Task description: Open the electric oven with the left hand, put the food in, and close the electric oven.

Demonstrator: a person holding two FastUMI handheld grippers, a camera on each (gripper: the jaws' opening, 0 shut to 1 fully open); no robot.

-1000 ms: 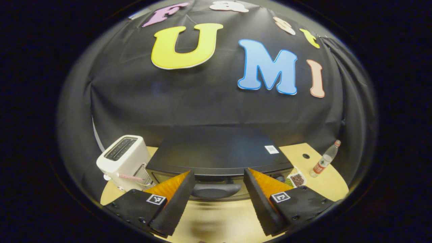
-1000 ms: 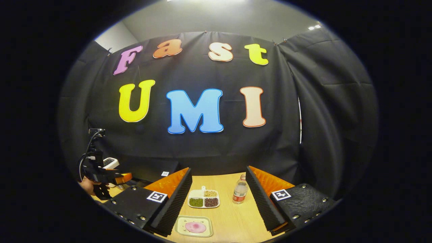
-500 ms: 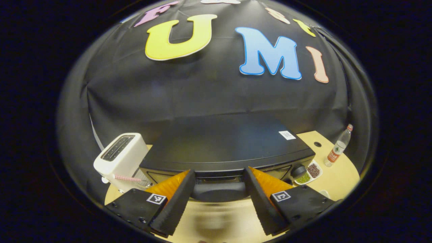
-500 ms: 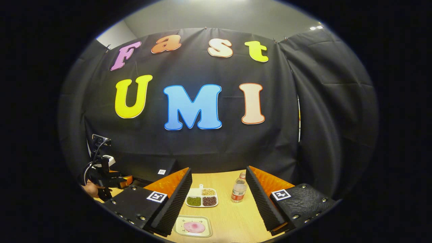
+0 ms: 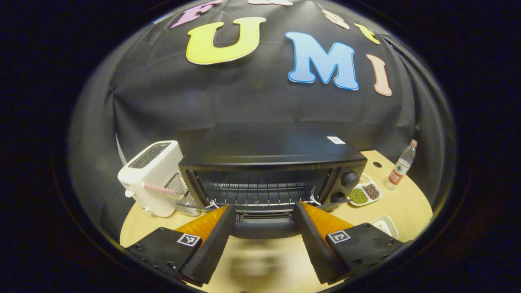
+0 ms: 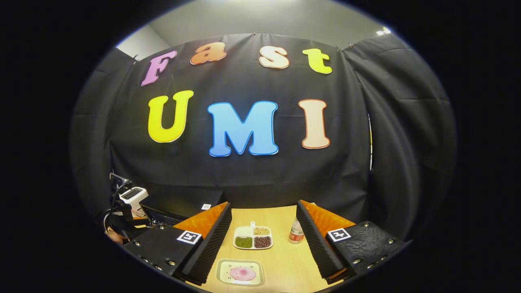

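The black electric oven [image 5: 272, 162] stands on the wooden table with its door folded down, and the wire rack [image 5: 260, 191] inside is visible. The door's handle [image 5: 263, 228] lies between the fingers of my left gripper [image 5: 263, 213], which are spread wide on either side of it. In the right gripper view the oven [image 6: 183, 201] is at the far left, with the left gripper [image 6: 122, 219] and a hand in front of it. A pink food piece [image 6: 241, 273] lies on a pale plate [image 6: 223, 276] below my open, empty right gripper [image 6: 263, 211].
A white toaster [image 5: 150, 177] with a wire basket [image 5: 179, 195] stands left of the oven. A divided dish of beans [image 6: 253, 238] and a water bottle [image 6: 296, 234] sit behind the plate. The same dish [image 5: 364, 193] and bottle [image 5: 401, 167] are right of the oven.
The oven door has swung down from closed to open, with the handle staying between my left fingers as that gripper dropped and pulled back. The right gripper shifted only slightly.
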